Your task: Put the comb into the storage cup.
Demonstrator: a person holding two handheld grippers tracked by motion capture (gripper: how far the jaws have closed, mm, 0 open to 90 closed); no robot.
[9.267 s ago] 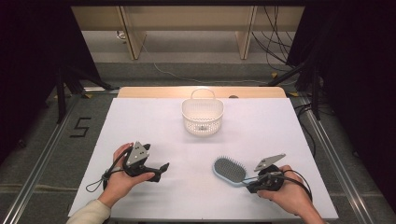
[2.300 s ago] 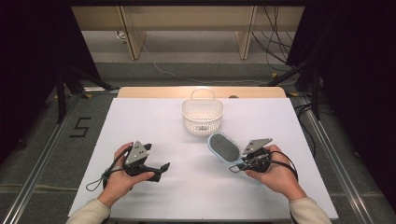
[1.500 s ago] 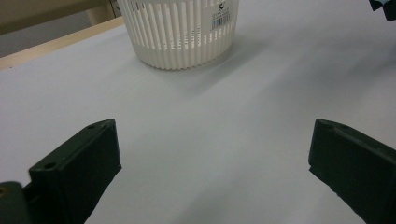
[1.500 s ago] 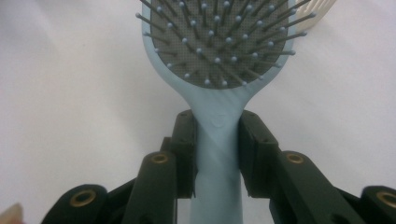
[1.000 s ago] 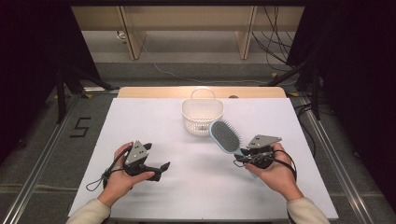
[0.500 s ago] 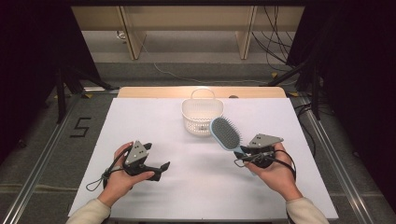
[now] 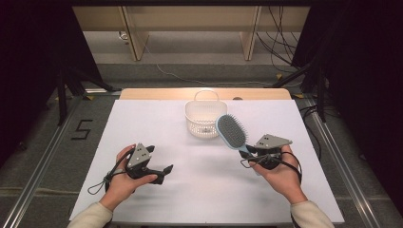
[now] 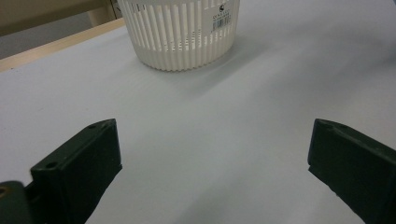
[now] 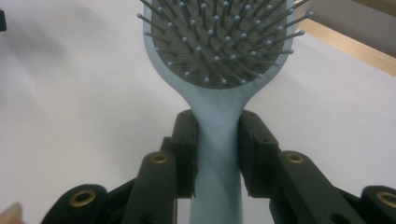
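"5" on floor (basket label unreadable)

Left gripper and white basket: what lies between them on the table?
Nothing: the left gripper view shows bare white table between the left gripper, open, and the basket.

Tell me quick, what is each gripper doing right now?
Left gripper: open, fingers wide apart, holding nothing.
Right gripper: closed on the handle of the blue hairbrush.

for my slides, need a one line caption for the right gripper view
Right tongs clamped on the handle of a light blue hairbrush, bristles facing the camera, above a white table.
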